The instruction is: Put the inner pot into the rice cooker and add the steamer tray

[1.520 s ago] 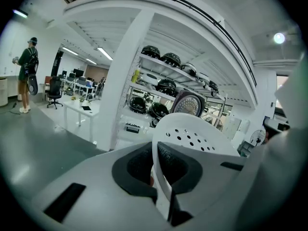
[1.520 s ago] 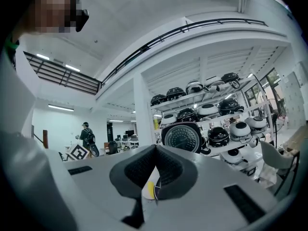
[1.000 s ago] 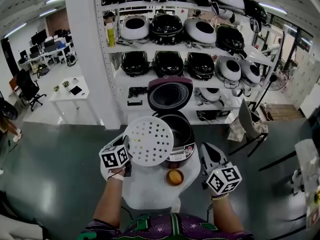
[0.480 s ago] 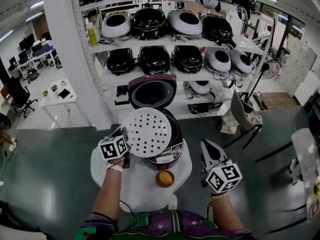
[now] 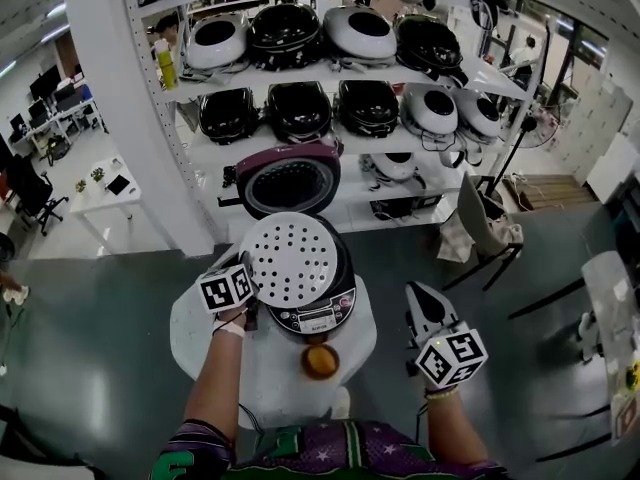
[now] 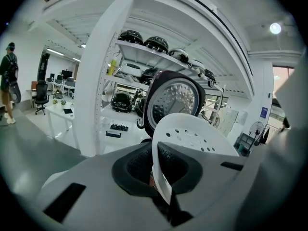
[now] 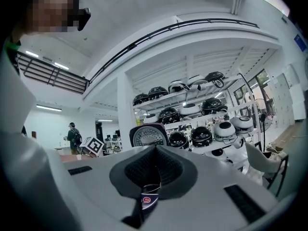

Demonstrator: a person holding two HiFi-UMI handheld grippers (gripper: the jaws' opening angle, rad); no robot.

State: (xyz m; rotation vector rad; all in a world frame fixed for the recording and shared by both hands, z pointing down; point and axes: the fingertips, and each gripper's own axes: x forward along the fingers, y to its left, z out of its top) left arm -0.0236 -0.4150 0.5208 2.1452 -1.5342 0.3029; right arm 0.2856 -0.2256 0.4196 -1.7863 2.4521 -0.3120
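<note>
Biggest item first: rice cooker [image 5: 318,313] sits on far half of the round white bench [image 5: 205,353], w/ lid [image 5: 290,180] swung up & back. The steamer tray [image 5: 292,260] hangs over the cooker's mouth and covers it, so inner pot can't be seen from here. Step in hand, as I judge it, is seating the tray. Its left rim is pinched in the left tool [image 5: 252,288], jaws narrow. Left gripper view shows tray [image 6: 192,134] looking tilted, rim edge clamped in that tool [image 6: 162,191]. The right tool [image 5: 420,303] is closed tight w/ nothing in it, off bench's right edge.

To do it well: level tray, centre it over the mouth, lower till rim rests all round, and only then let go. A one-sided pinch prob. lets the far side droop, so land that side first. Keep jaws outside the cooker wall.

Room: shelf [image 5: 300,108] of cookers is well behind, no clash. The open lid is close behind tray, so don't shove tray back into it. Bare bench toward the left edge gives space to back out. A small orange cup [image 5: 320,360] sits by bench's near edge, just in front of cooker and off the path.
</note>
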